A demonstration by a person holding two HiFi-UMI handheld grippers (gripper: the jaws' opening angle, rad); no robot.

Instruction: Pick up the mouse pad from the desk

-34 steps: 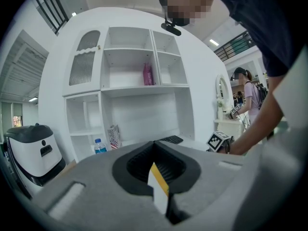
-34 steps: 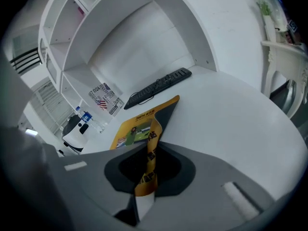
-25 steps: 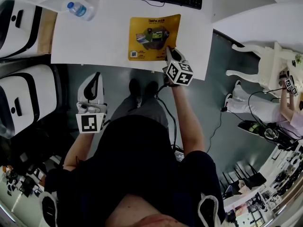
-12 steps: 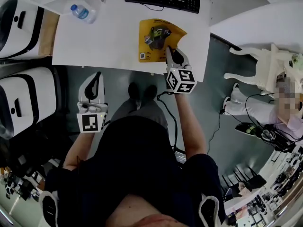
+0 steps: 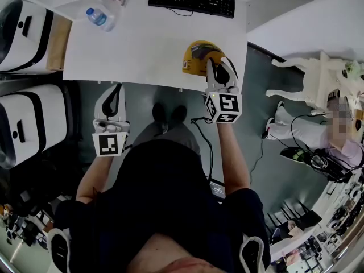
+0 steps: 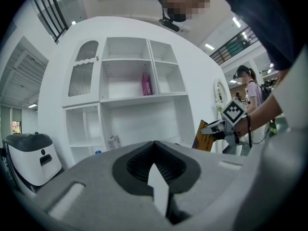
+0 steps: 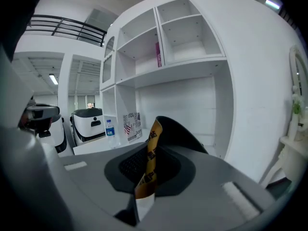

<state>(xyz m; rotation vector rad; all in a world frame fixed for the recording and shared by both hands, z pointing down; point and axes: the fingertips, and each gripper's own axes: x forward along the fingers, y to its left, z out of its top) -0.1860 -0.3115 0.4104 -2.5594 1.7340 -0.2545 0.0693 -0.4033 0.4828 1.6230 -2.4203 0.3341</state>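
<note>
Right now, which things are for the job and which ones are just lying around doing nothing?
For the job: mouse pad, pinched in the right gripper; desk.
Just lying about: keyboard; water bottle.

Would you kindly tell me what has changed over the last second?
The right gripper, shut on the mouse pad all along, has risen and rolled. It has lifted the pad from lying flat on the desk to being held up, curled, in its jaws. The left gripper, shut and empty, the keyboard and the water bottle stayed put.
</note>
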